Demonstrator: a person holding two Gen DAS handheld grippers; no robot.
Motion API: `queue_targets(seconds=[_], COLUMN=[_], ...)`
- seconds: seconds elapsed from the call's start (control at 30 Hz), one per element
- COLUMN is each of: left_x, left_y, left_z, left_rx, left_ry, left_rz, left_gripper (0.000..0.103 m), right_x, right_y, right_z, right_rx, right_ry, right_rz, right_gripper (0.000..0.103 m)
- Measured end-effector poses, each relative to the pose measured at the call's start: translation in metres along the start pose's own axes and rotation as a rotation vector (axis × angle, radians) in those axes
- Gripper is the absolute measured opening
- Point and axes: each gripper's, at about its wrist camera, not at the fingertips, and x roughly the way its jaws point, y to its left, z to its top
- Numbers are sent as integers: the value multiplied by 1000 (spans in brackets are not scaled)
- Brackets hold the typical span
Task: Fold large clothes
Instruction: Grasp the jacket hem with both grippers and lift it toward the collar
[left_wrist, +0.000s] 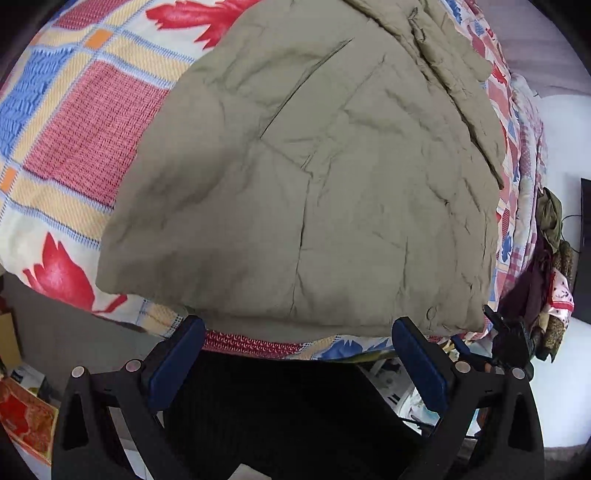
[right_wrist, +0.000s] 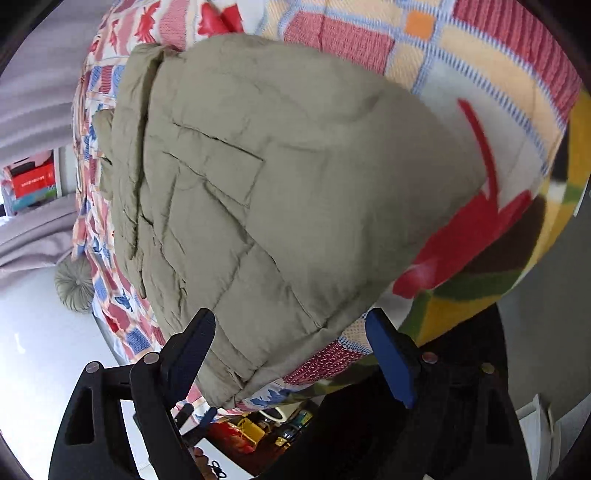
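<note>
Home bedroom, patterned bedspread, curtains

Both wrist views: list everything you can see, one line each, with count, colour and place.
Padded jacket: one, khaki, lying folded on the bed, near its edge.
Bedspread: one, red, blue and cream checks with red leaves, under the jacket.
Round cushion: one, grey-green, by the bed's far side in the right wrist view.
Clothes heap: one, dark and patterned, hanging at the bed's edge in the left wrist view.
Left gripper: one, black with blue pads, open, just short of the jacket's hem.
Right gripper: one, black with blue pads, open, at the jacket's near corner.
</note>
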Motion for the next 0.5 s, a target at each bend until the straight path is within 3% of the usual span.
queue_targets(seconds=[0.13,0.4,0.43,0.5], left_x=[18,29,31,38], left_y=[5,-11,-15,-18], left_z=[0,15,17,21], left_rx=[-34,-61,-61,-68], left_ry=[16,-38,-43,-42], left_rz=[17,-59,-60,-54], left_gripper=[102,100,97,71], right_x=[16,21,20,24], right_y=[5,20,21,23], right_z=[-1,3,4,6], right_rx=[17,30,35,55], right_ry=[19,-11,-15,-20], right_rz=[23,87,108,135], right_gripper=[86,86,86,86])
